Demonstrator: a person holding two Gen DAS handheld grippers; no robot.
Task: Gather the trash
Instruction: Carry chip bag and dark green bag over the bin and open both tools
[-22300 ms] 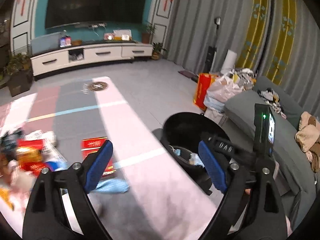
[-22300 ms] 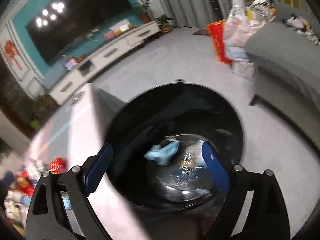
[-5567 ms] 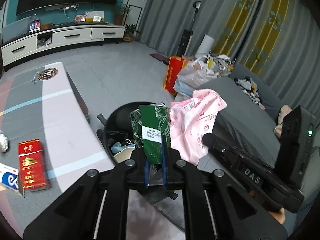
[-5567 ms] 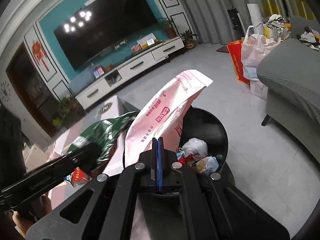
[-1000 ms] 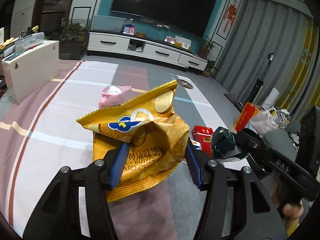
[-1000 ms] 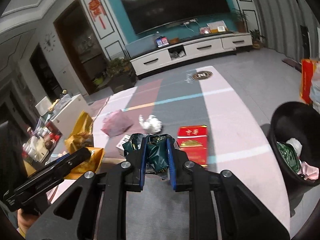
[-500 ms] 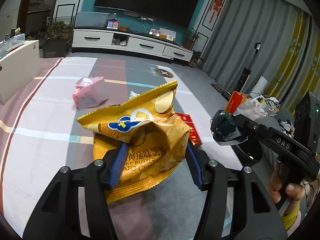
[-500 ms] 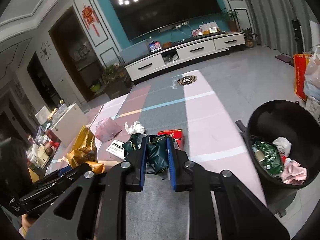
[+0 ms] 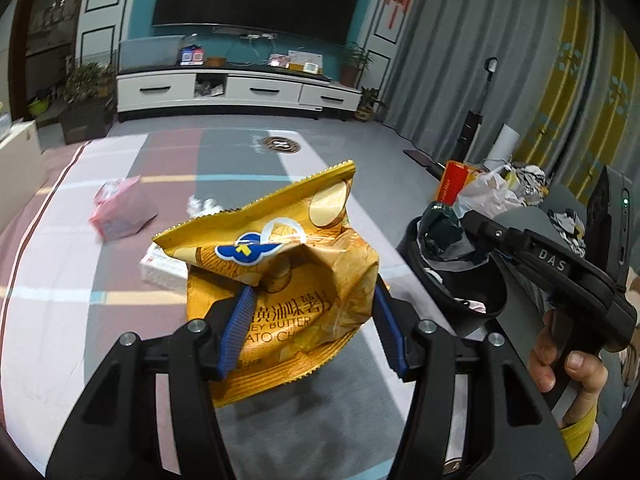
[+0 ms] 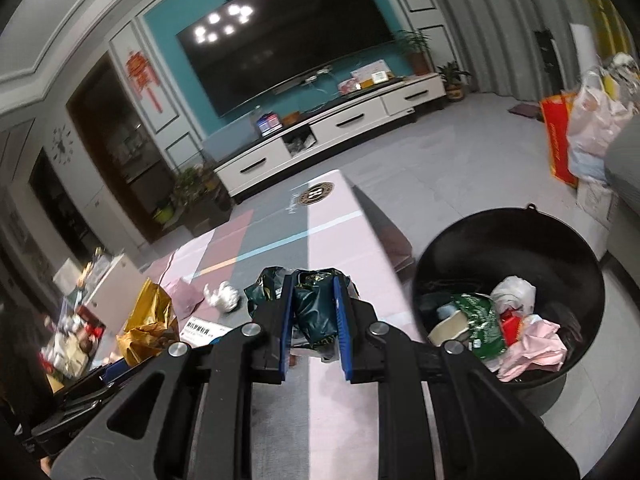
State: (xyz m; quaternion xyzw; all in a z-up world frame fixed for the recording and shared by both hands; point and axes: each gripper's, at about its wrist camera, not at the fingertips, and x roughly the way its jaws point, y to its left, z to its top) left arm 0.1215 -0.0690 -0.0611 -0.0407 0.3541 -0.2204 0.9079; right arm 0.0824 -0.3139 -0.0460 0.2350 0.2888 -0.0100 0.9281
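Observation:
My left gripper [image 9: 312, 328] is shut on a crumpled yellow chip bag [image 9: 280, 272], held above the striped mat. My right gripper [image 10: 314, 326] is shut on a dark green crumpled wrapper [image 10: 310, 306]; the left wrist view shows that wrapper [image 9: 442, 228] at the right, over the rim of the black trash bin [image 9: 472, 292]. From the right wrist view the bin [image 10: 516, 240] stands to the right of the gripper, holding a green packet, pink wrappers and white scraps. The chip bag [image 10: 150, 326] shows at the lower left there.
On the mat [image 9: 120, 280] lie a pink bag [image 9: 124, 212], a white crumpled wad [image 10: 222, 296] and a white box [image 9: 162, 268]. A hand [image 9: 568, 364] grips the right gripper's handle. A grey sofa [image 10: 624, 168] and shopping bags [image 10: 592, 128] stand beyond the bin.
Both grippers have swung to the right with their loads. The bin has come closer in both views, and the green wrapper now hangs near its rim.

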